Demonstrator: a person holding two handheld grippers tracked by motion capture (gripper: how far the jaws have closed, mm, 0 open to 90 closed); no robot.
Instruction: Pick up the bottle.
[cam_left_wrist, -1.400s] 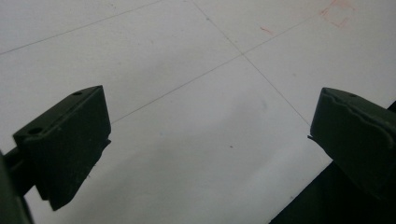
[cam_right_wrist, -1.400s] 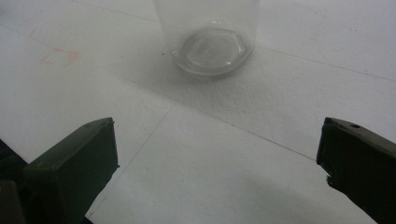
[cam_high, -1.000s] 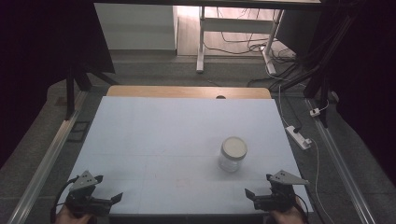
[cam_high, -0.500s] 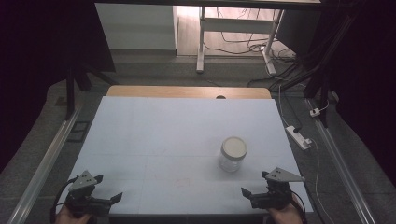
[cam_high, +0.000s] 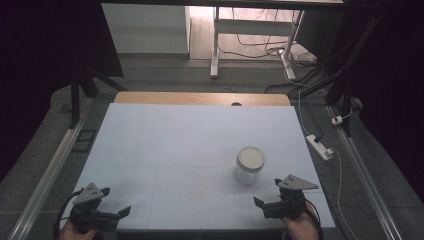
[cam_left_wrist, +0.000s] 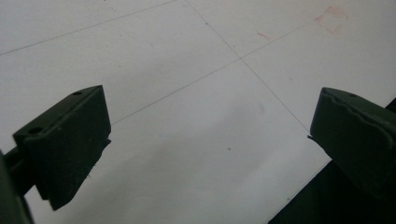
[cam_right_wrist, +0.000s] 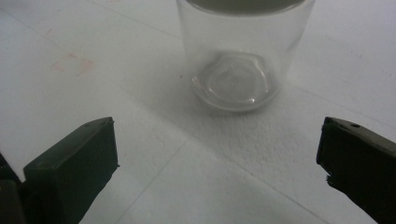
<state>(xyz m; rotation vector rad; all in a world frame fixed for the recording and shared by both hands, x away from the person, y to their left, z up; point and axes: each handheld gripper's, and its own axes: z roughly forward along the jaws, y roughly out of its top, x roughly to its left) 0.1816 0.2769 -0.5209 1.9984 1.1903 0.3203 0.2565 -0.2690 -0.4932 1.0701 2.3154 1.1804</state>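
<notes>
A clear glass jar (cam_high: 249, 166) with a pale lid stands upright on the white table (cam_high: 175, 145), right of centre. My right gripper (cam_high: 266, 192) is just in front of it and slightly to its right, open and holding nothing. In the right gripper view the jar (cam_right_wrist: 243, 60) stands a short way beyond the wide-apart jaws of the right gripper (cam_right_wrist: 217, 154), which do not touch it. My left gripper (cam_high: 114, 201) rests open near the front left corner. In the left gripper view, the left gripper (cam_left_wrist: 210, 135) has only bare table between its jaws.
A wooden strip (cam_high: 200, 98) runs along the table's far edge. On the floor to the right lies a white power strip (cam_high: 320, 146) with cables. Faint red square marks (cam_left_wrist: 332, 18) (cam_right_wrist: 72, 63) show on the sheet. The front table edge is close to both grippers.
My right gripper has shifted a little left, toward the jar. The left gripper and the jar have stayed put.
</notes>
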